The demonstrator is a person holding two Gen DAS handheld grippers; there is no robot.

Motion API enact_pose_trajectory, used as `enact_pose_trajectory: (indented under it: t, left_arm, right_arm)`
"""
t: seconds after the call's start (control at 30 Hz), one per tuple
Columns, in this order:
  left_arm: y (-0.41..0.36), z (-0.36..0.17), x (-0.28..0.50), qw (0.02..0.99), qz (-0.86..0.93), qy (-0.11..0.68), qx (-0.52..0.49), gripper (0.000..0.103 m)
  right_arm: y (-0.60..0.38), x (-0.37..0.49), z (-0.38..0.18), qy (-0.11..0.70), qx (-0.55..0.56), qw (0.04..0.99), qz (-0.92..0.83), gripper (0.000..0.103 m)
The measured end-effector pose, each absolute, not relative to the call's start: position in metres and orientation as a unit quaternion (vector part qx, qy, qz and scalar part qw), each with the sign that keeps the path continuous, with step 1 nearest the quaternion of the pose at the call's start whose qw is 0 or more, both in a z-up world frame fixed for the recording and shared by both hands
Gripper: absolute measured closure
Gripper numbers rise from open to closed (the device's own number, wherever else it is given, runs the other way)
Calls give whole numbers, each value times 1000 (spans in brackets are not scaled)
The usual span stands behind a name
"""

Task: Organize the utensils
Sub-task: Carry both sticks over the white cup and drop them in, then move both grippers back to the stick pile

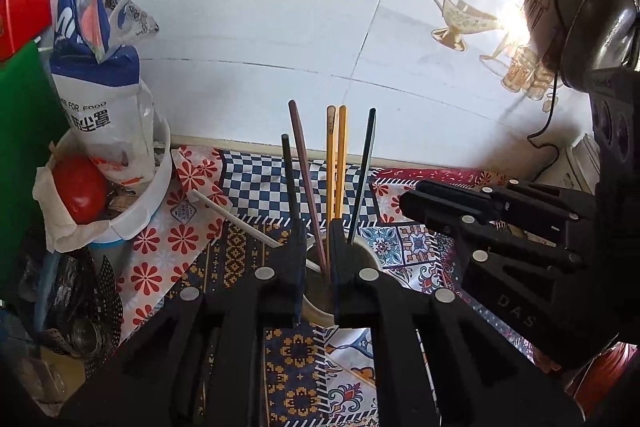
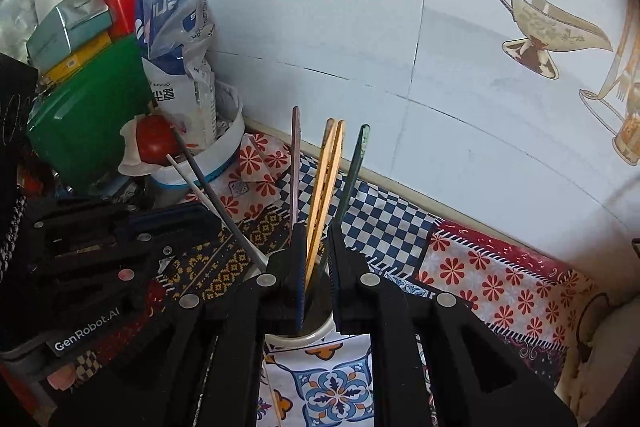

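Left wrist view: left gripper (image 1: 318, 251) hangs over a white ceramic cup (image 1: 370, 259) on the patterned tablecloth (image 1: 256, 187). Its jaws stand a narrow slit apart; the pink chopstick (image 1: 301, 163) and the yellow pair (image 1: 336, 163) rise through the gap, and whether the pads press on them I cannot tell. A black chopstick (image 1: 289, 179), a dark green one (image 1: 363, 179) and a white one (image 1: 232, 217) lean outside the jaws. Right gripper (image 1: 432, 201) sits beside, nothing seen in it.

Right wrist view: right gripper (image 2: 316, 255) is over the same cup (image 2: 316, 333), fingers barely apart around the yellow chopsticks (image 2: 326, 187); contact unclear.

Judgement: the sticks are light, stiff, thin, probably slick lacquer or plastic. Best pinched mid-shaft, bundled. The cup could tip.
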State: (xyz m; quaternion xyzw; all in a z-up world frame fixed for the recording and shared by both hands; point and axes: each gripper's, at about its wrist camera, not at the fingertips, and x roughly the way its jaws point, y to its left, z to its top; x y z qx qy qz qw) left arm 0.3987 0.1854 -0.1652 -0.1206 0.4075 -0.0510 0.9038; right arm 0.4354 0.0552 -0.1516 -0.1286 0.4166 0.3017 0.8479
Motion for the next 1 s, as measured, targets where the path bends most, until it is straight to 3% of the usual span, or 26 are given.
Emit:
enact_pose_trajectory:
  t: [0.4, 0.67, 1.0]
  left_arm:
    - [151, -141, 369, 916, -74, 385, -89, 75]
    - [105, -171, 362, 896, -113, 425, -64, 74]
    - [35, -235, 351, 850, -167, 499, -20, 74]
  right_arm:
    - [3, 390, -127, 385, -126, 877, 258, 82]
    - [-48, 366, -142, 407, -105, 883, 209, 82]
    - [-122, 350, -201, 488, -70, 859, 136, 82]
